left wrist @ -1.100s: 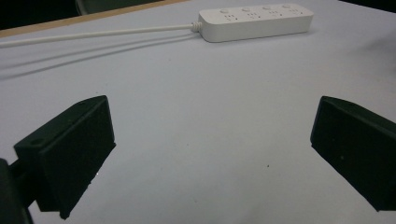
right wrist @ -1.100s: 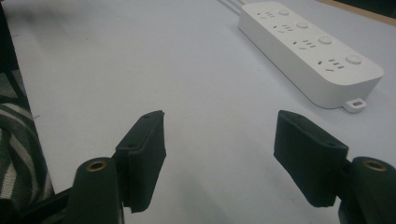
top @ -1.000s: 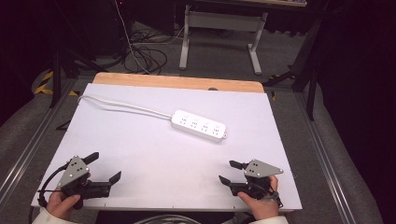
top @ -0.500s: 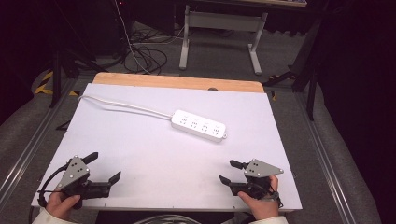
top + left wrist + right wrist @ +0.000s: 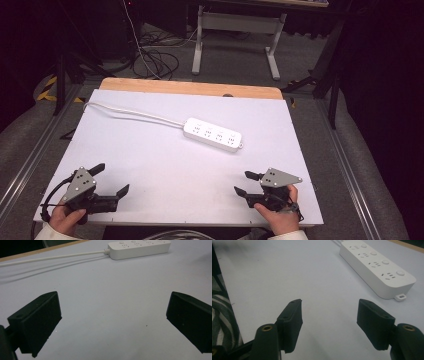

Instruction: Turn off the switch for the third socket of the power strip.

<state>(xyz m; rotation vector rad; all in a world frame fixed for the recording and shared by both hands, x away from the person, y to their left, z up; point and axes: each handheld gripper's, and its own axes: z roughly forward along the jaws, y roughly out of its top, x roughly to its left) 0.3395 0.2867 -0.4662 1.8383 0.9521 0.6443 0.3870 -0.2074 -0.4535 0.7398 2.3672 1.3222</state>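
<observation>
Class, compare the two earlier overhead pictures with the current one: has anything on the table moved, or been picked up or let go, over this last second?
Nothing visibly changed. The power strip lies in the same place with its cord running off to the far left corner, and both the left tongs and right tongs rest open near the front edge of the table, holding nothing.

Dim room: grey floor, tangled cables, grey metal stand beyond white table.
</observation>
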